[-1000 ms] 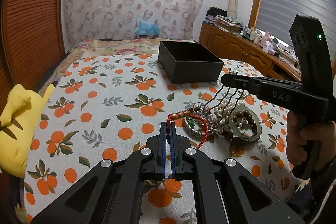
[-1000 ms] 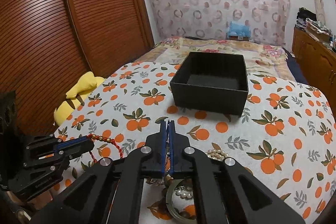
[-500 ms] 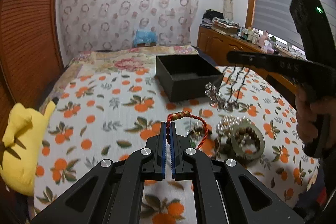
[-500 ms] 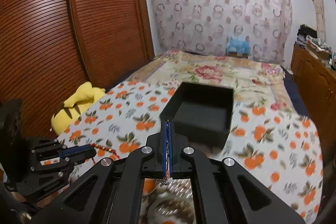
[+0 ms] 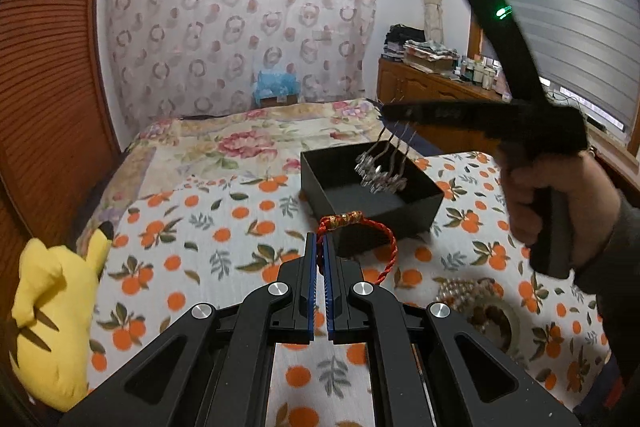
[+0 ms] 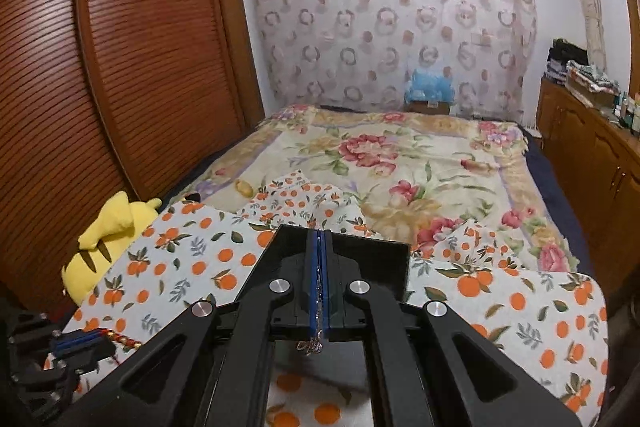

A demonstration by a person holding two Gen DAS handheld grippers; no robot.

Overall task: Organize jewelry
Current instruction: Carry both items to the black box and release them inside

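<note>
plush toy: yellow, lying at the far left edge of the orange-print cloth.
left gripper: jaws clamped on the red cord bracelet; the loop is held up off the cloth, just in front of the black box.
black box: open top, set on the cloth ahead of both grippers; inside looks bare, though partly hidden.
silver necklace: hung in several strands from the right gripper, dangling over the box opening; blurred.
right gripper: jaws closed on the silver chain, a short end seen below the pads in its own view; held above the box.
right hand: wrapped around the gripper handle.
remaining jewelry: pearl and bead pieces piled on the cloth, lower right.
</note>
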